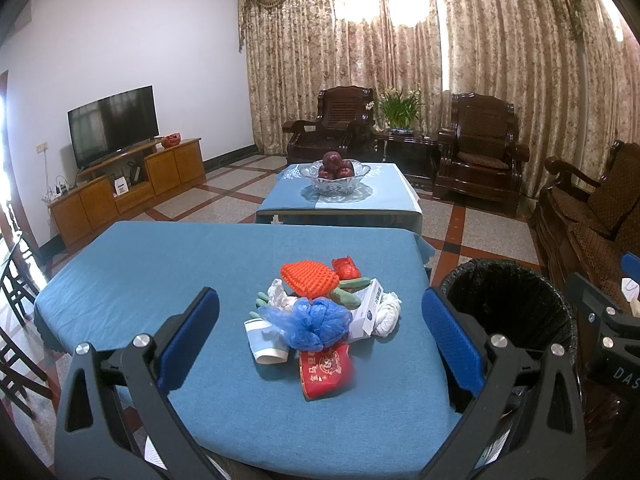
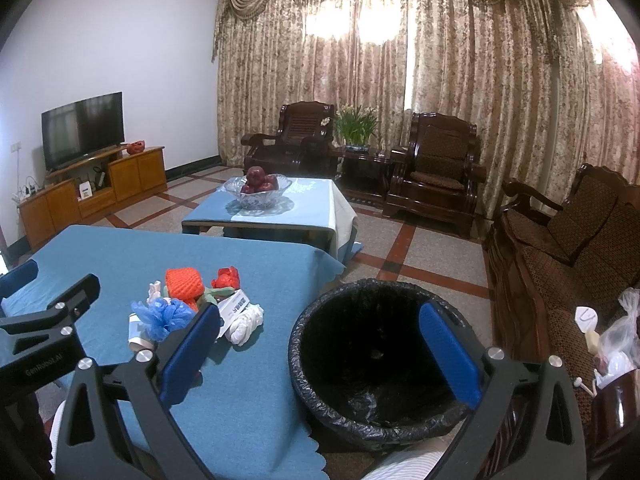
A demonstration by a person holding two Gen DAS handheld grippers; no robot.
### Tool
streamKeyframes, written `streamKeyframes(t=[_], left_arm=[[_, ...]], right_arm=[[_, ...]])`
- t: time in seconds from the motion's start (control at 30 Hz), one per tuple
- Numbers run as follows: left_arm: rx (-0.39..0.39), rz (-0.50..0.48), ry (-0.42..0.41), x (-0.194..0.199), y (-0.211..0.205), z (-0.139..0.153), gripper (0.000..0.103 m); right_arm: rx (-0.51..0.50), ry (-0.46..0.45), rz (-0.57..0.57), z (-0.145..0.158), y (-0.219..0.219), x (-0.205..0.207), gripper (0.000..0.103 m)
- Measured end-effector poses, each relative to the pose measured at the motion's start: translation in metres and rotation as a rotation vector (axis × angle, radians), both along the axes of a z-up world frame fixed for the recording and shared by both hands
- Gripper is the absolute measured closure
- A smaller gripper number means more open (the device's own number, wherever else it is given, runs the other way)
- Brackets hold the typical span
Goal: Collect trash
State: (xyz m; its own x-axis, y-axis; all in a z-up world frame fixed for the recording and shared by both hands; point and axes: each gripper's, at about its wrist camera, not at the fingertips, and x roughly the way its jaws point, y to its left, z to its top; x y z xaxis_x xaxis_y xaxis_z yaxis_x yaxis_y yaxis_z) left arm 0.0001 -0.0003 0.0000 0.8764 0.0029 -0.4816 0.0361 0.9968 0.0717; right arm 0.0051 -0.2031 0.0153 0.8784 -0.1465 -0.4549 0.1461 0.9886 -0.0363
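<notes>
Trash pile: a heap of litter [image 1: 320, 312] lies on the blue-clothed worktop [image 1: 140, 272], near the edge that faces the bin.
Red packet: a flat red wrapper [image 1: 325, 372] at the near edge of the pile, long axis running from the pile toward the camera, slightly tilted.
Paper cup: a cup [image 1: 266, 342] on its side, touching the pile's left flank, mouth pointing toward the camera and down-right.
Blue bag: crumpled blue plastic [image 1: 316, 320] atop the heap, just behind the red packet.
Orange net: a foam mesh sleeve [image 1: 310, 278] at the far side of the pile, long axis crosswise.
White box: a flat carton [image 1: 370, 308] right of the blue bag, long axis pointing away and rightward, a white wad [image 1: 388, 314] against it.
Bin: a black-lined bin [image 2: 376, 360] stands on the floor just right of the worktop.
Left gripper [image 1: 320, 344]: jaws spread wide, holding nothing, hovering before the pile.
Right gripper [image 2: 320, 360]: jaws spread wide, holding nothing, over the bin's near-left rim.
</notes>
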Motion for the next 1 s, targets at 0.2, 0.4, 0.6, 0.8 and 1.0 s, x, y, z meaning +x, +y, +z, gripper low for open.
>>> streamKeyframes(t=[0.2,0.4,0.6,0.8,1.0], left_arm=[[0.000,0.000,0.000,0.000,0.000,0.000,0.005],[-0.003,0.003,0.002,0.000,0.000,0.000,0.005],[-0.016,0.021,0.016,0.005,0.007,0.000,0.005],[0.024,0.099,0.022,0.043,0.044,-0.024,0.005],[0.029,0.186,0.114,0.091,0.095,-0.076,0.005]], right_arm=[[0.000,0.001,0.001,-0.003,0.000,-0.003,0.006],[0.002,0.004,0.013,-0.018,0.004,0.004,0.006],[0.020,0.022,0.040,-0.025,0.012,0.025,0.006],[0.046,0.063,0.125,-0.048,0.024,0.061,0.006],[0.045,0.117,0.241,-0.095,0.060,0.114,0.006]])
